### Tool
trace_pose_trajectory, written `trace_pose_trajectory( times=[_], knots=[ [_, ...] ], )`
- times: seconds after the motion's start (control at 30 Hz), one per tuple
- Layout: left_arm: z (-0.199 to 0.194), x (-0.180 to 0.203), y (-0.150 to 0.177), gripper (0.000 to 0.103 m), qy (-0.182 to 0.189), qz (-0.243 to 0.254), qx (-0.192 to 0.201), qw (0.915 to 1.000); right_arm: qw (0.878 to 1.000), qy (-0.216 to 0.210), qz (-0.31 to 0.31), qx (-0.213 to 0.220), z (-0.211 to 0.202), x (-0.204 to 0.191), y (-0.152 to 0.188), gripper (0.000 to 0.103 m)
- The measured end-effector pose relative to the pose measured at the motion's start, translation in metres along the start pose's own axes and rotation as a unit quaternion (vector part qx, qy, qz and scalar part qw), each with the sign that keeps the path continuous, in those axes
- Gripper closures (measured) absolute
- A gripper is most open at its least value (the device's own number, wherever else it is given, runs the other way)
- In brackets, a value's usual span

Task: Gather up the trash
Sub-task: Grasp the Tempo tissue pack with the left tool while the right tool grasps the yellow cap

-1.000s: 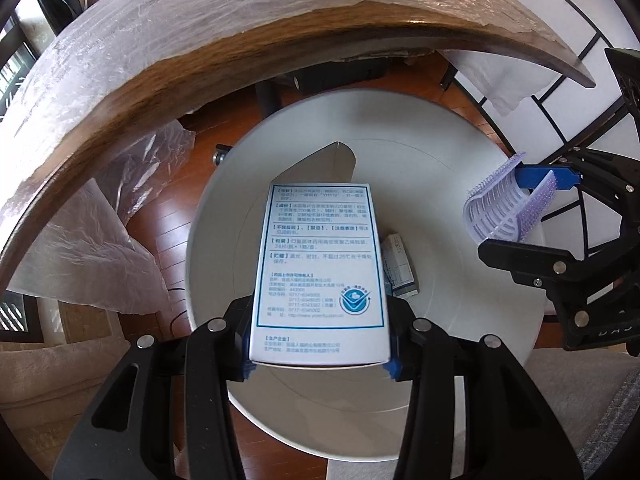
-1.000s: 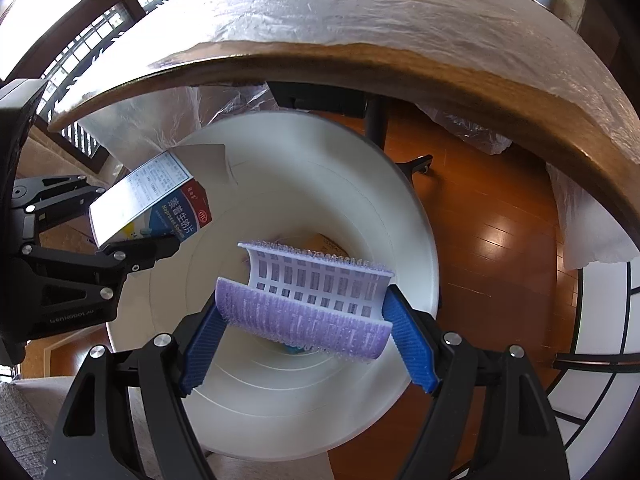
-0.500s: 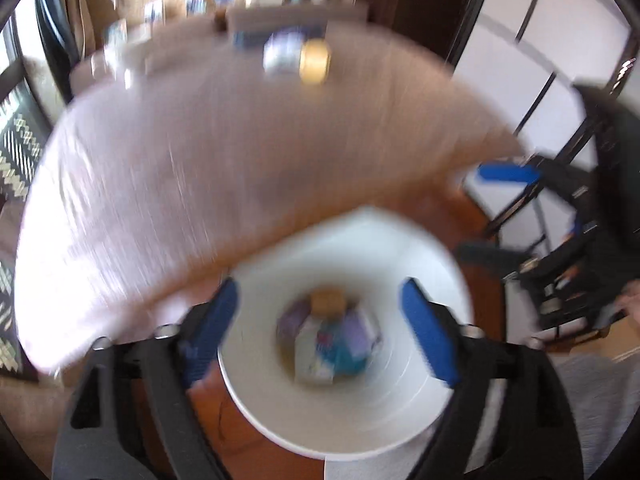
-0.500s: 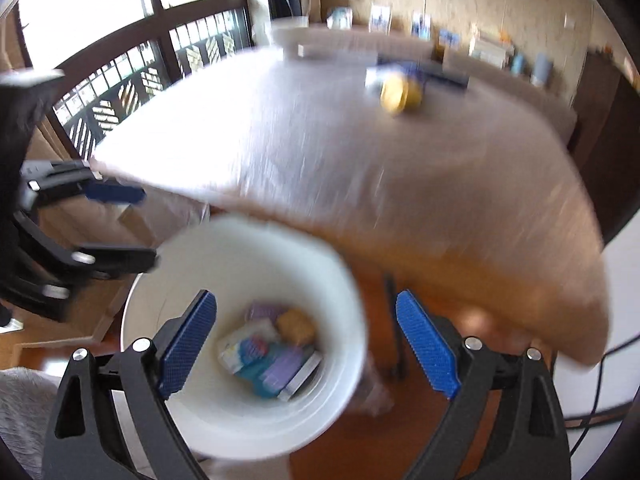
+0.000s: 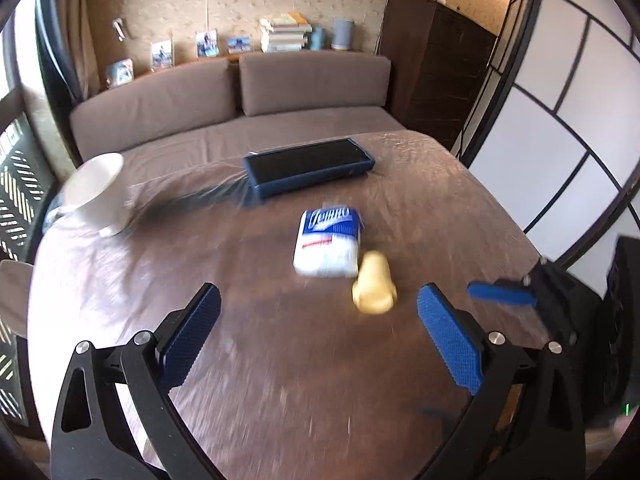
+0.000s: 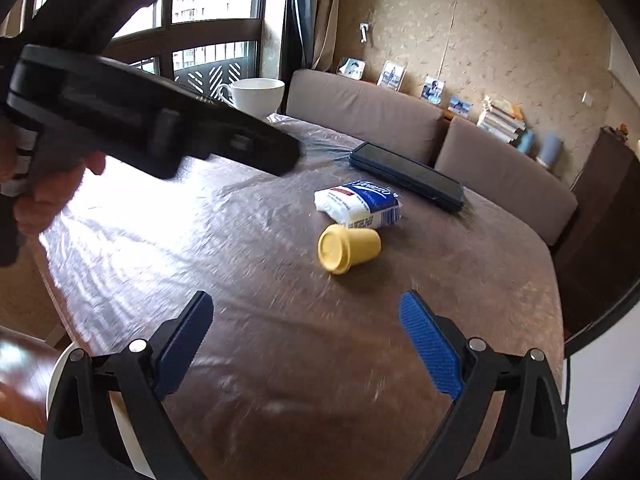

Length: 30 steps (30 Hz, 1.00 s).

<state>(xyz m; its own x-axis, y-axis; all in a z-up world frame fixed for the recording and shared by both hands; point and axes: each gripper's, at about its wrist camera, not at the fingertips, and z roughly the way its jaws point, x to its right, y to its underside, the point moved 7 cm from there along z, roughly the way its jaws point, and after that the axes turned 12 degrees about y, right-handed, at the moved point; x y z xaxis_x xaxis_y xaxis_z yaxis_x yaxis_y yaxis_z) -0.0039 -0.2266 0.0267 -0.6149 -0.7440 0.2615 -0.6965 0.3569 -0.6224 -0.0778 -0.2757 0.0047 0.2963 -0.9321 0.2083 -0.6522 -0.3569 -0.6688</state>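
Left claw (image 5: 318, 326): blue-padded jaws spread wide and opening further, nothing between them, hovering above the near part of the table. Right claw (image 6: 306, 334): jaws also wide but easing inward, likewise empty, aimed toward the middle of the table, presumably lining up for the next pick.

Just beyond both claws, near the table's centre: a small yellow plastic cup with a lid (image 6: 348, 249), tipped on its side, lid end facing the near edge — probably knocked-over rubbish, so a likely next target. Touching or just beside it, on the far side: a soft white-and-blue tissue pack (image 6: 358, 204), lying flat.

Farther still: a long dark blue flat case (image 5: 308, 167), lying flat near the far edge, probably not trash. Far left: a large white ceramic mug (image 5: 96, 194), upright.

Underneath everything: a round brown wooden table under clear plastic sheeting (image 5: 280, 380), the film presumably guarding the wood. Bottom left of the right view, below the table edge: part of a white bin rim (image 6: 54, 384), set close for short drops.
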Motion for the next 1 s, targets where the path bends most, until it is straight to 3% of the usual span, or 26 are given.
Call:
trace_pose_trajectory(
  times=[0.3,0.37,0.5,0.53,0.6,0.67,1.0],
  knots=[
    [0.073,-0.015,-0.012,0.005,0.001,-0.033,-0.060,0.9977,0.999,-0.038,0.005,-0.025,0.053,0.014,-0.024,0.022],
    [0.080,-0.017,-0.013,0.013,-0.002,-0.030,-0.065,0.9974,0.999,-0.043,0.001,-0.027,0.059,0.014,-0.029,0.025],
    [0.089,-0.023,-0.012,0.045,0.009,-0.042,-0.075,0.9963,0.998,-0.052,-0.002,-0.034,0.067,0.011,-0.027,0.030],
    [0.090,-0.025,-0.012,0.048,0.006,-0.040,-0.074,0.9965,0.998,-0.054,-0.002,-0.037,0.070,0.011,-0.027,0.032],
    [0.091,-0.024,-0.012,0.050,0.004,-0.033,-0.072,0.9969,0.997,-0.057,-0.003,-0.043,0.073,0.012,-0.028,0.038],
    [0.092,-0.023,-0.013,0.053,0.004,-0.027,-0.071,0.9971,0.997,-0.065,-0.003,-0.049,0.076,0.011,-0.027,0.054],
    [0.070,-0.028,-0.013,0.057,-0.030,-0.024,-0.035,0.9987,0.995,-0.067,0.054,-0.048,0.062,0.017,-0.024,0.054]
  ],
)
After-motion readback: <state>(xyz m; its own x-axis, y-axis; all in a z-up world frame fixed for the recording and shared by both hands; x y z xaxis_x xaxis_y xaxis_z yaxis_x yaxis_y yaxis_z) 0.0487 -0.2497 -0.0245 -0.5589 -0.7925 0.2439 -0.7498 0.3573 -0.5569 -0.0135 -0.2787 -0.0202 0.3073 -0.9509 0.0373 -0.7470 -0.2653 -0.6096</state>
